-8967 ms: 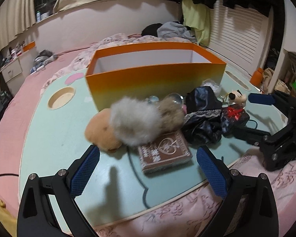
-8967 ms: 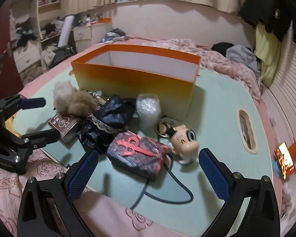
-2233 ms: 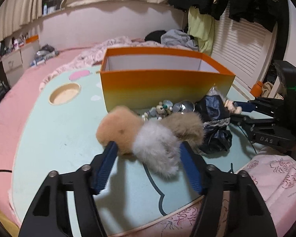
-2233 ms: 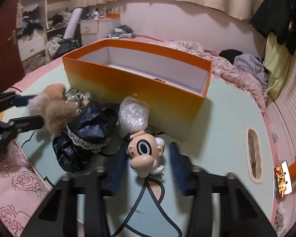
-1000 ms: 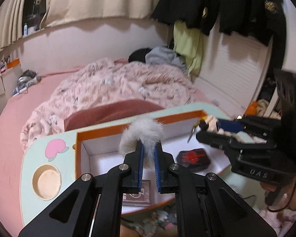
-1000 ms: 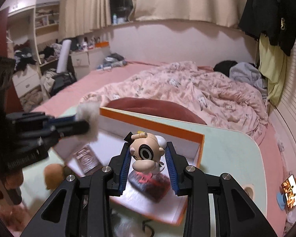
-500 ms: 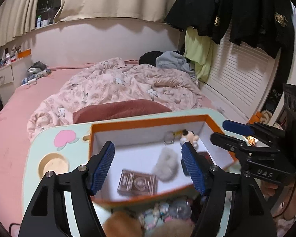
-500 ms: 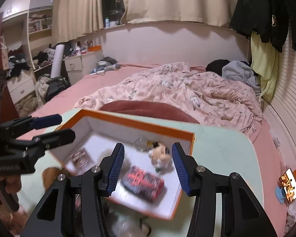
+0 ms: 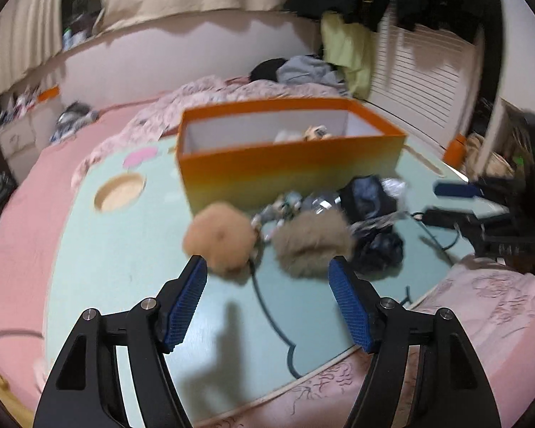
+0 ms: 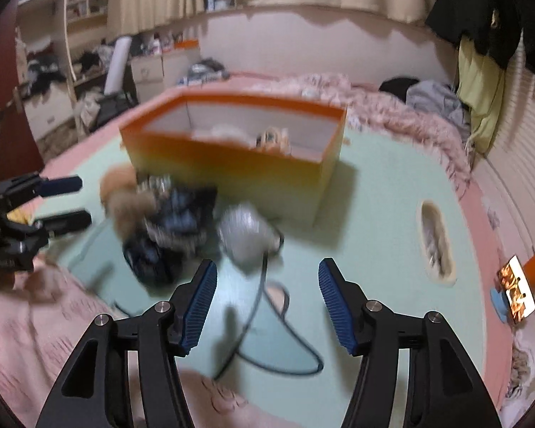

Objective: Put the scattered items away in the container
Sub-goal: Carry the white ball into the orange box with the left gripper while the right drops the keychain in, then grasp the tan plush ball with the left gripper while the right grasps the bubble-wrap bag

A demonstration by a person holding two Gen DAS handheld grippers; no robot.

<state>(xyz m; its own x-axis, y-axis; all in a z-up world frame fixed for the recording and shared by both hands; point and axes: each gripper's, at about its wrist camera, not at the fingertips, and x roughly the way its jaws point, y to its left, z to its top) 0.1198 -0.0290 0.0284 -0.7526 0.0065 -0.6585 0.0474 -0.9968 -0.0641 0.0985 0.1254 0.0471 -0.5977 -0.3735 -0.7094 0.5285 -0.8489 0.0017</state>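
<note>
While right tongs (image 10: 266,301) open — empty; pompoms (image 9: 217,236) remain.

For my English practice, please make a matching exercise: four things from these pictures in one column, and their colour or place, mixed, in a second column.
Things:
1. box
2. tan pompom
3. crumpled black bag
4. left gripper

Descriptions:
A. dark, lying in front of the box
B. orange, standing open on the table
C. round and fluffy, outside the box
D. blue pads, nothing between them

Pairs: 1-B, 2-C, 3-A, 4-D
</note>
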